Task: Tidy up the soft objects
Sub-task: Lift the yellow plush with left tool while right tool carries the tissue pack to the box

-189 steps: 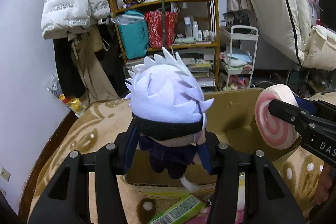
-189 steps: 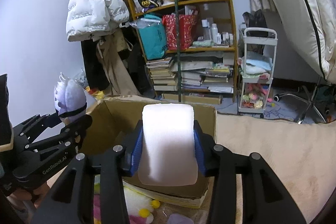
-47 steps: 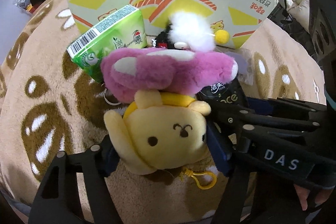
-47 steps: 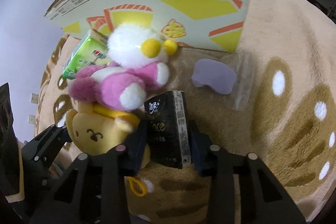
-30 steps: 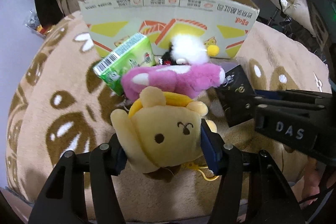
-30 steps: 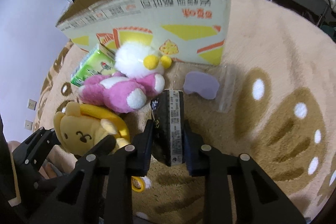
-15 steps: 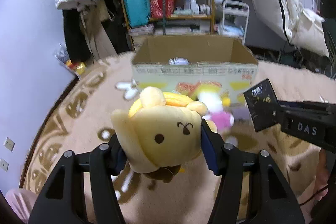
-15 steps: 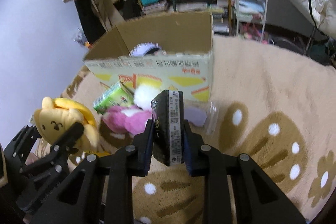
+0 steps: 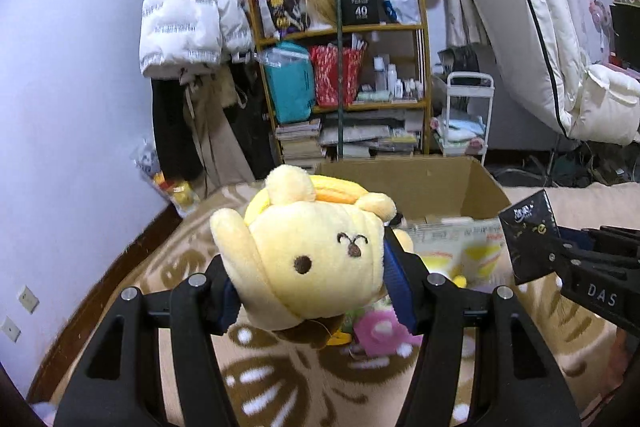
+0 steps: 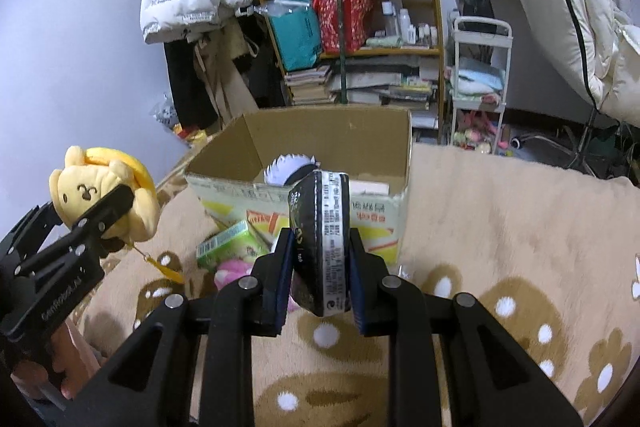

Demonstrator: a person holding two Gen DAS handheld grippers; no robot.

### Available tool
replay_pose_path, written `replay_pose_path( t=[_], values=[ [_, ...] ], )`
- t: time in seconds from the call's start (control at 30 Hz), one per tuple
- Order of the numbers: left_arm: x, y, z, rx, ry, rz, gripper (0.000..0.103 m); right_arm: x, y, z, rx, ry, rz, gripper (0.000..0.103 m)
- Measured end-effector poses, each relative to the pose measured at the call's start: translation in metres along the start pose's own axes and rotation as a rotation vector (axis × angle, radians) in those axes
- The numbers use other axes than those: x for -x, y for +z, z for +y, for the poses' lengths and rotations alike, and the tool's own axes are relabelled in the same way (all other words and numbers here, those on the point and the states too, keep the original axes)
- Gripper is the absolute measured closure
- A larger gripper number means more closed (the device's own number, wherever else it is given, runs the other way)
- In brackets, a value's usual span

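My left gripper (image 9: 316,283) is shut on a yellow plush dog (image 9: 312,259), held in the air over the rug; the same plush (image 10: 104,187) shows at the left of the right wrist view. My right gripper (image 10: 320,267) is shut on a black tissue pack (image 10: 320,239), held edge-on above the rug; that pack (image 9: 528,239) sits at the right of the left wrist view. Beyond both stands an open cardboard box (image 10: 384,203), where a white-haired doll (image 10: 286,167) lies inside. A pink plush (image 10: 232,271) and a green tissue pack (image 10: 228,243) lie in front of the box.
A tan patterned rug (image 10: 500,247) covers the floor. Behind the box stand a crowded wooden shelf (image 9: 348,83), a white cart (image 9: 464,115), hanging coats (image 9: 188,19) and a leaning white mattress (image 9: 520,27). A hand (image 10: 68,351) holds the left gripper.
Both grippers rose from the rug and tilted up, lifting the yellow plush and the black tissue pack off the pile. The box and the room behind came into view.
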State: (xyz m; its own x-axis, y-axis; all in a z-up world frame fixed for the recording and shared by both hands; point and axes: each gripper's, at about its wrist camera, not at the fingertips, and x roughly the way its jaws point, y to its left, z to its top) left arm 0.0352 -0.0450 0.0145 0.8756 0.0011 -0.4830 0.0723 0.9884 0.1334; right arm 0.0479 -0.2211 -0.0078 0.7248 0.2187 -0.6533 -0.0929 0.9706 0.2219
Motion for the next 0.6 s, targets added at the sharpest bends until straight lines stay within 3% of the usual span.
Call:
replay_pose_path(
  t=[0.23,0.6],
  values=[
    [-0.004,0.024,0.004,-0.015,-0.014,-0.076,0.043,0.003,0.019,-0.002,-0.001,-0.004,-0.059,0.077],
    [-0.024,0.051,0.001,-0.028,-0.041,-0.13,0.043,-0.009,0.048,-0.006,0.013,-0.007,-0.109,0.077]
  ],
)
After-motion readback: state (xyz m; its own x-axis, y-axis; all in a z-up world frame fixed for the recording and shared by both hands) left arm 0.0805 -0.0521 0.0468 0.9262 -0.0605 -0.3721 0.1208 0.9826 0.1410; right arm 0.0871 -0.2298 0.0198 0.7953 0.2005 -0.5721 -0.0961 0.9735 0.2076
